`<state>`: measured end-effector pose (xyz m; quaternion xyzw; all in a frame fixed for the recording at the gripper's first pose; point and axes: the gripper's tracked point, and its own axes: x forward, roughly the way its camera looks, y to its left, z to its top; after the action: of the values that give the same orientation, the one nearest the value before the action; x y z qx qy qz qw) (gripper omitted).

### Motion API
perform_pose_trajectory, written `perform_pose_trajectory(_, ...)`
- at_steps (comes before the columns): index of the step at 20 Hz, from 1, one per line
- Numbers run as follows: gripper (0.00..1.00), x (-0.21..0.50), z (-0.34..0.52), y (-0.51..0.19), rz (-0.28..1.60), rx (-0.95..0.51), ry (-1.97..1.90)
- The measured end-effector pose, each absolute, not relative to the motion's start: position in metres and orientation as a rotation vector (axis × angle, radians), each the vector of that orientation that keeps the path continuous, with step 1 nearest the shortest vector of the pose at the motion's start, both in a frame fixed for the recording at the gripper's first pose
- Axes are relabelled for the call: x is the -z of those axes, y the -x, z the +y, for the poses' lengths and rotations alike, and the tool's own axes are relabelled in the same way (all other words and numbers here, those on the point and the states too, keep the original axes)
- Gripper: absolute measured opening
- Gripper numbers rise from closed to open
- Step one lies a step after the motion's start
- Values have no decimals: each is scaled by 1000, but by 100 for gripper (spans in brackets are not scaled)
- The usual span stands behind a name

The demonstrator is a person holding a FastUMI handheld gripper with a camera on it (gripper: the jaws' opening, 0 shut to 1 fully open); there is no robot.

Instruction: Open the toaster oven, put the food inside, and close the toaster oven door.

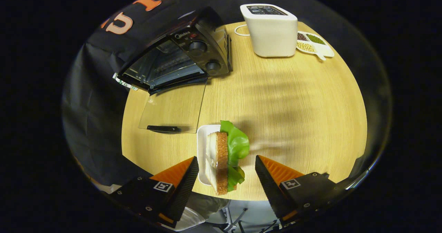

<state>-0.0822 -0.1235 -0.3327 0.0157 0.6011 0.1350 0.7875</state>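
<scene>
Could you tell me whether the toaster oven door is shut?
No, the toaster oven door lies folded down flat; the open gripper straddles the sandwich.

**Readable marks**

The oven (179, 62) carries the brand "Midea" on its control panel, above the knobs. Each finger (174, 183) of the gripper (226, 177) bears a square black-and-white tag; their patterns spell no readable text.

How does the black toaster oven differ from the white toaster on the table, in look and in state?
The toaster oven is black, low and wide; the white toaster is a tall box. The toaster oven's glass door lies folded down, open at the front; the white toaster has slots on top. Both stand on the wooden table, beyond the open gripper, whose fingers flank the sandwich.
</scene>
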Motion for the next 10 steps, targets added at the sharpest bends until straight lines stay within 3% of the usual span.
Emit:
perform_pose_trajectory(1,96,338,-127,83,1307,-285,-22)
perform_pose_trajectory(3,81,342,-129,86,1326,-271,-44)
perform_pose_trajectory(6,47,340,-128,83,1323,-250,-102)
perform_pose_trajectory(10,32,334,-137,82,1302,-214,-69)
